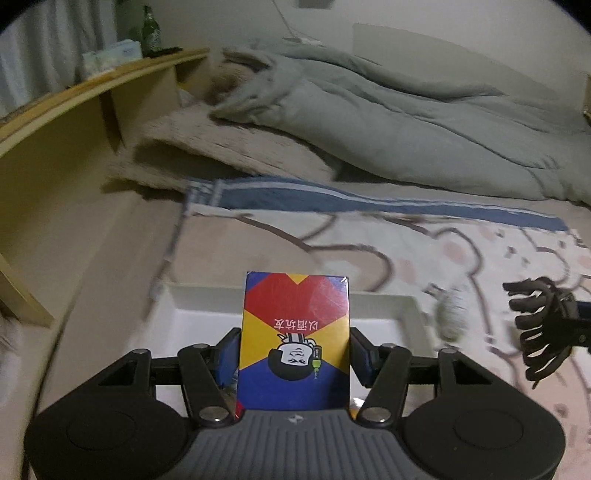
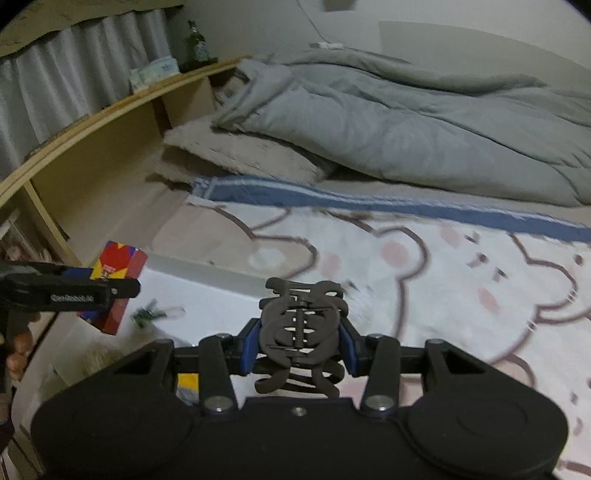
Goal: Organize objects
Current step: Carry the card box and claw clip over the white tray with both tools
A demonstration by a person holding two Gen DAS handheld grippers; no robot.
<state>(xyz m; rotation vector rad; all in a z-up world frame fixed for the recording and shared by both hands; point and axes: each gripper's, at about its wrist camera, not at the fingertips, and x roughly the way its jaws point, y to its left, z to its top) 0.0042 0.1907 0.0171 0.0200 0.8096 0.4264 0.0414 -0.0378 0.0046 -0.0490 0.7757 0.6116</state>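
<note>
My left gripper (image 1: 293, 350) is shut on a red, yellow and blue card box (image 1: 295, 332), held upright above a white tray (image 1: 388, 306). In the right wrist view the same card box (image 2: 122, 262) shows at the left, clamped by the left gripper (image 2: 107, 291). My right gripper (image 2: 301, 341) is shut on a dark brown hair claw clip (image 2: 301, 328), its blue pads pressing both sides. That hair claw clip (image 1: 535, 328) appears at the right edge of the left wrist view. Small green items (image 2: 147, 314) lie in the white tray (image 2: 207, 277).
A bear-print blanket (image 2: 443, 280) with a blue stripe covers the bed under both grippers. A grey duvet (image 1: 406, 122) and a fuzzy beige pillow (image 1: 229, 147) lie behind. A wooden headboard shelf (image 1: 92, 92) at left carries a green bottle (image 1: 150, 29) and a tissue pack (image 2: 155, 70).
</note>
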